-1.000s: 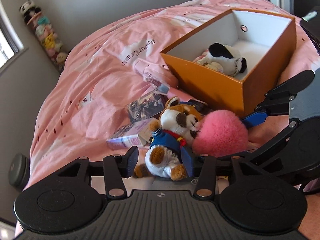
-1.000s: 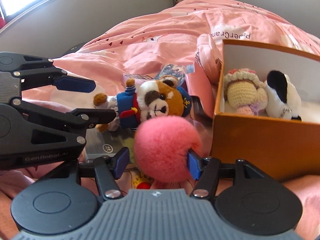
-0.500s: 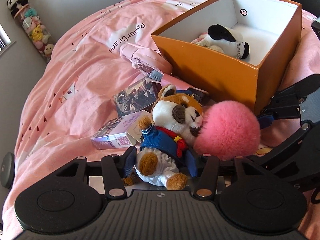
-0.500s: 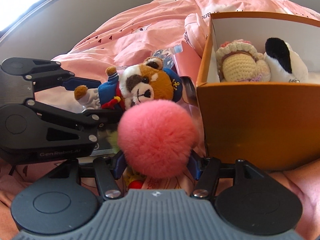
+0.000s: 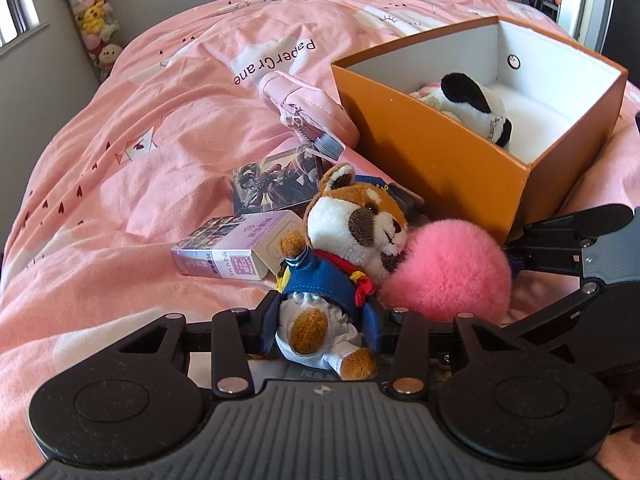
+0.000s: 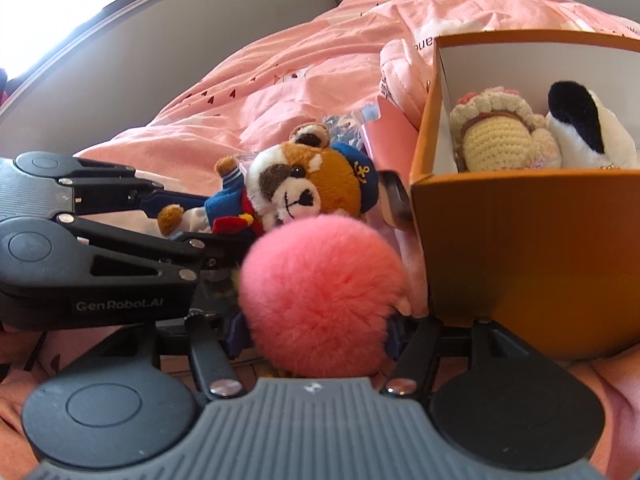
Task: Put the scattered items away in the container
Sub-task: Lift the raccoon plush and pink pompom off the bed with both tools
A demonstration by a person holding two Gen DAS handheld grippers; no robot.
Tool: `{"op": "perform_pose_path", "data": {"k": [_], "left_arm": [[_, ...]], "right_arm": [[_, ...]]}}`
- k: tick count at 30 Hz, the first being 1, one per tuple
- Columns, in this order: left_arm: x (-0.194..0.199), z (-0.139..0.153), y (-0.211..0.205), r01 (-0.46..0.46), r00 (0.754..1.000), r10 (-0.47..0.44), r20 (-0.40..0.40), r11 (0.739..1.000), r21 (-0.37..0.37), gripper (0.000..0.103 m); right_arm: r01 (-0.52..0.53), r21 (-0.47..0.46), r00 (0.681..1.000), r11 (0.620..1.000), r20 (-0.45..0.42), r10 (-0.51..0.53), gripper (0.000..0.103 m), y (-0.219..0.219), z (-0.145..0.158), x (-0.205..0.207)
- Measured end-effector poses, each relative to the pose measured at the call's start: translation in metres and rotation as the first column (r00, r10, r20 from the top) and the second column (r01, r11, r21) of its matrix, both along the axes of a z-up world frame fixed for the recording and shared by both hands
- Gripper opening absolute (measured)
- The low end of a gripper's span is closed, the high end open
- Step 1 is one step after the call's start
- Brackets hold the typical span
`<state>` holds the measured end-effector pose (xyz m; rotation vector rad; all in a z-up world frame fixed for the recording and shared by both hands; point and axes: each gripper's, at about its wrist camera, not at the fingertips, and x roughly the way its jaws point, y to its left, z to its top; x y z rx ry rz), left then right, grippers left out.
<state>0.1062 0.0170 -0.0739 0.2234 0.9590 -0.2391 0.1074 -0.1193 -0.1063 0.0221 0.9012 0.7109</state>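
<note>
My left gripper (image 5: 322, 320) is shut on a brown-and-white plush bear (image 5: 344, 248) in a blue sailor suit, held by its lower body above the bed. It also shows in the right wrist view (image 6: 304, 188). My right gripper (image 6: 316, 328) is shut on a fluffy pink pompom (image 6: 320, 296), which touches the bear's face in the left wrist view (image 5: 448, 272). The orange box (image 5: 440, 152) stands just beyond both, open on top; it also shows in the right wrist view (image 6: 520, 240). Inside lie a black-and-white plush (image 6: 588, 132) and a crocheted doll (image 6: 500, 136).
On the pink bedspread (image 5: 140, 160) lie a small purple carton (image 5: 236, 248), a dark picture card pack (image 5: 276, 184) and a pink zip pouch (image 5: 308, 108) beside the box. A tube of plush toys (image 5: 96, 20) stands by the wall.
Both grippers have risen with their toys and moved closer to the orange box. The bear has lifted off the bed and away from the carton.
</note>
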Motion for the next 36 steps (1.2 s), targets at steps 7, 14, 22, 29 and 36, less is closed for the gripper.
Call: {"op": "perform_pose_path", "data": {"k": [7, 14, 22, 29, 36], "left_arm": [[-0.007, 0.008, 0.009, -0.03, 0.999, 0.028, -0.026, 0.995, -0.094, 0.045], [-0.019, 0.02, 0.007, -0.046, 0.998, 0.041, -0.053, 0.994, -0.099, 0.046], [-0.009, 0.003, -0.009, -0.014, 0.999, 0.012, -0.046, 0.999, -0.029, 0.05], [0.001, -0.006, -0.002, -0.049, 0.998, 0.045, -0.053, 0.996, -0.08, 0.051], [-0.007, -0.001, -0.002, -0.063, 0.998, 0.062, -0.019, 0.995, -0.077, 0.045]], "right_arm": [[-0.002, 0.02, 1.0, 1.0, 0.031, 0.001, 0.05, -0.002, 0.007, -0.006], [0.027, -0.041, 0.999, 0.999, -0.018, -0.028, 0.049, -0.018, 0.016, -0.018], [0.024, 0.007, 0.996, 1.0, -0.083, -0.024, 0.062, -0.02, -0.006, -0.007], [0.038, 0.082, 0.994, 0.996, -0.103, -0.03, 0.061, -0.023, -0.019, 0.003], [0.034, 0.088, 0.998, 0.996, -0.059, -0.029, 0.047, -0.027, -0.008, -0.006]]}}
